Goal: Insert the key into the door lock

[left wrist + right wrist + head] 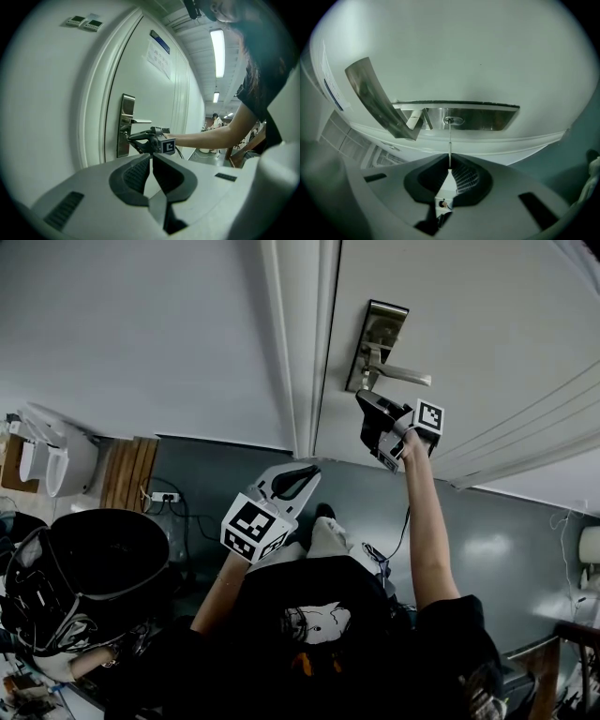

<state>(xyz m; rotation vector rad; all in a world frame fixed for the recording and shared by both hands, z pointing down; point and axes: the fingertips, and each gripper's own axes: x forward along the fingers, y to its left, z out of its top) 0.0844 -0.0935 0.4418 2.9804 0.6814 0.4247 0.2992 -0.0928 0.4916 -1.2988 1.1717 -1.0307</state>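
On the white door (469, 324) sits a steel lock plate (377, 341) with a lever handle (405, 377). My right gripper (368, 409) is right below the handle, shut on a thin key (449, 145). The key's blade runs straight up to the round keyhole (453, 121) in the lock plate (487, 117), and its tip meets the hole; how deep it goes I cannot tell. The handle (375, 101) juts out at the left. My left gripper (302, 478) hangs lower, away from the door, shut with nothing in it. From the left gripper (151, 157) I see the right gripper (140, 140) at the lock plate (125, 124).
The door frame (300, 343) runs left of the lock, with plain wall beyond. A black helmet-like object (84, 577), a white fixture (56, 456) and a power strip (164, 496) lie at lower left. Notices (158, 58) hang on the door. A person (215, 122) stands far down the corridor.
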